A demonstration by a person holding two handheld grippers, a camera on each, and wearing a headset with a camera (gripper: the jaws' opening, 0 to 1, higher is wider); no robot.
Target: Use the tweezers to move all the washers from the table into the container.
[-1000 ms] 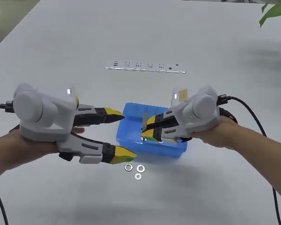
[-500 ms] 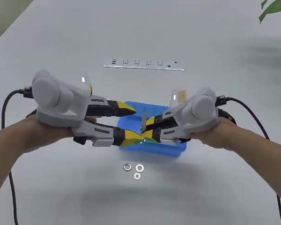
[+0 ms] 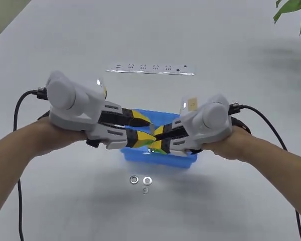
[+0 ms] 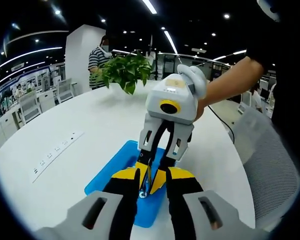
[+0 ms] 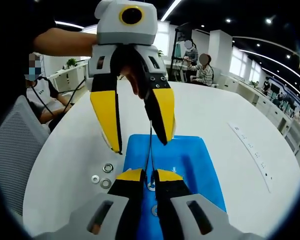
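**Tweezers (image 5: 151,150) being re-seated between two grippers; three washers left to move**

Nearest the person, three washers (image 3: 147,180) lie close together on the white surface (image 3: 65,206), just in front of the blue container (image 3: 183,159) and apart from the tool. Above the container the grippers meet tip to tip. The jaws of the right gripper (image 3: 156,139) are clamped on the tweezers, which stick out forward. The jaws of the left gripper (image 3: 145,128) stand apart on either side of the tweezers' free end; whether they touch it cannot be told.

The step in hand is judged to be an adjustment or hand-over of the tool, not a pick. For the next move, a firm hold with the tips left free is called for. The tips must then be brought down to the near side of the container, where a fine pinch on a thin, flat washer will be needed.

The wide gap of the left jaws is read plainly from the right gripper view, where the washers are also seen beside the container's long wall. In the left gripper view that gap looks narrow. In the head view the tips overlap and the tweezers are hard to make out, but a power strip (image 3: 150,69) and, farther off, plant leaves (image 3: 291,10) are placed.
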